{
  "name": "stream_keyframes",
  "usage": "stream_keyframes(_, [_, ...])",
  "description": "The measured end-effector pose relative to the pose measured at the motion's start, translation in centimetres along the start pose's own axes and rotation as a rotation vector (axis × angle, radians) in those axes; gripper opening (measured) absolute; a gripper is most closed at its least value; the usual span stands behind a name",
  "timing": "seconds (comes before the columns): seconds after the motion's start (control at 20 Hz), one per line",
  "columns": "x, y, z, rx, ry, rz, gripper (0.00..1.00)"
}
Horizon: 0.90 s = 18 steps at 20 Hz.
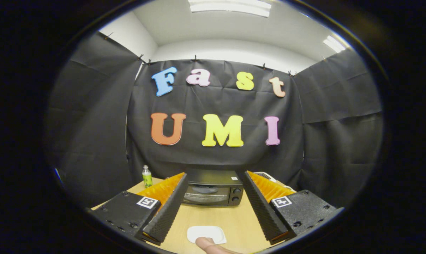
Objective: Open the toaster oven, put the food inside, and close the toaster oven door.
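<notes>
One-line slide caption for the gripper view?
Open gripper faces the closed toaster oven, a white plate with a fingertip between its fingers.

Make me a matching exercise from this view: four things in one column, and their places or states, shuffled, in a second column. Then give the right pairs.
Things:
1. toaster oven
2. white plate
3. green bottle
4. gripper

Places or states:
A. on the table by the booth's wall, off to one side of the oven
B. open, holding nothing
C. door shut, beyond the fingers at the far end of the table
D. on the table between the fingers, a fingertip at its near edge

Pairs: 1-C, 2-D, 3-A, 4-B
</notes>
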<state>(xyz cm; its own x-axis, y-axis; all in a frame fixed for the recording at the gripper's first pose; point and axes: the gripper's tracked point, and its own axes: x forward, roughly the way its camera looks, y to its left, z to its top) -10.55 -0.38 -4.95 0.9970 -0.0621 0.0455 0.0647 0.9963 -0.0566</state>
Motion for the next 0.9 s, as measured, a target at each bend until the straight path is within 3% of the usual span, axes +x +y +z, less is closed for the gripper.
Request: stream_keyframes(0.9, [-0.3, -0.8, -0.7, 0.003, 0.001, -0.004, 1.0])
